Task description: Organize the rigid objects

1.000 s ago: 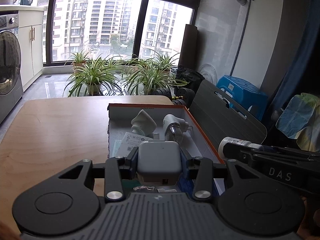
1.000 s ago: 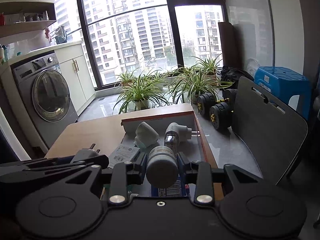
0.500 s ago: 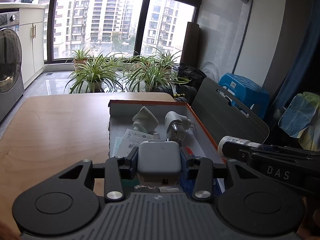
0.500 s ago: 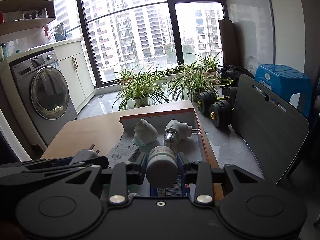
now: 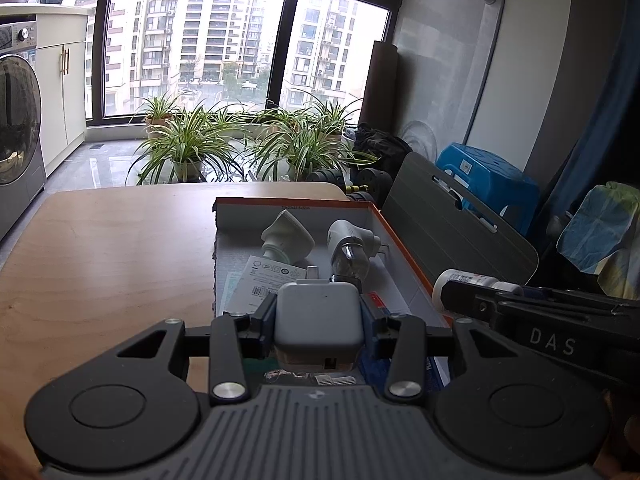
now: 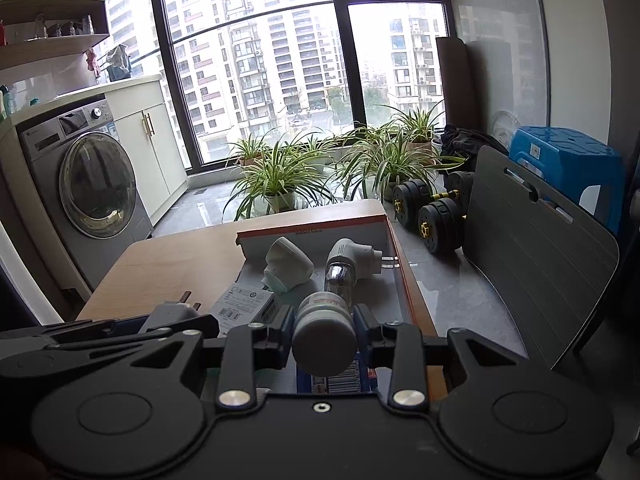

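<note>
No shift: charger, bottle in grip

An orange-edged box sits on the wooden table.

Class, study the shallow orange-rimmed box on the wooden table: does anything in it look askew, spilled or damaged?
Nothing spilled or visibly damaged. The white plug-in device with a glass bottle and the white cone-shaped piece both lie tipped on their sides in the orange-rimmed box.

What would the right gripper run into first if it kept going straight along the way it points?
Probably the plug-in device with the clear bottle in the box, just beyond the white bottle that the right gripper holds; depth is unclear.
</note>
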`<state>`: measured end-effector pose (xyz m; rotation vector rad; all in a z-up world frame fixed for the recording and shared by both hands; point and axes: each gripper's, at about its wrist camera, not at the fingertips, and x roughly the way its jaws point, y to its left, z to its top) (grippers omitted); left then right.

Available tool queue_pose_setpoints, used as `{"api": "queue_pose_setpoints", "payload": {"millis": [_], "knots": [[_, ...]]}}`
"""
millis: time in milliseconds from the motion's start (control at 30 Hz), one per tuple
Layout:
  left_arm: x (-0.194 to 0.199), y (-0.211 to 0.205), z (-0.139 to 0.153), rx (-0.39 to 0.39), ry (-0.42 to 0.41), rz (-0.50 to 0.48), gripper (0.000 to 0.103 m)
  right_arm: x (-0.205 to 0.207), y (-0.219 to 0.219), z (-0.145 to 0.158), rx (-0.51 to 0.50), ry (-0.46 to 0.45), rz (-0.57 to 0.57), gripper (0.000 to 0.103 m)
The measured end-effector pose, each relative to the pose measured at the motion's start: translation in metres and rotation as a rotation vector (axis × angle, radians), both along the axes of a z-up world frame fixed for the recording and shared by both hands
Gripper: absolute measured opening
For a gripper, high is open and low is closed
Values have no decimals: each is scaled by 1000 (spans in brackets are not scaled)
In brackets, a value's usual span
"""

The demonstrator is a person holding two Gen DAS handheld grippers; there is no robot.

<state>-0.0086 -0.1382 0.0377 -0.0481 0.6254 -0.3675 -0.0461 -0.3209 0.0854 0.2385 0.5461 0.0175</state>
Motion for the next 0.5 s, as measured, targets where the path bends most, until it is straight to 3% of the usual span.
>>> {"api": "queue_pose_setpoints", "payload": {"millis": [500], "knots": [[3,-2,-1,6,1,-6,42,2,-2,1,-1,3,1,40]]}}
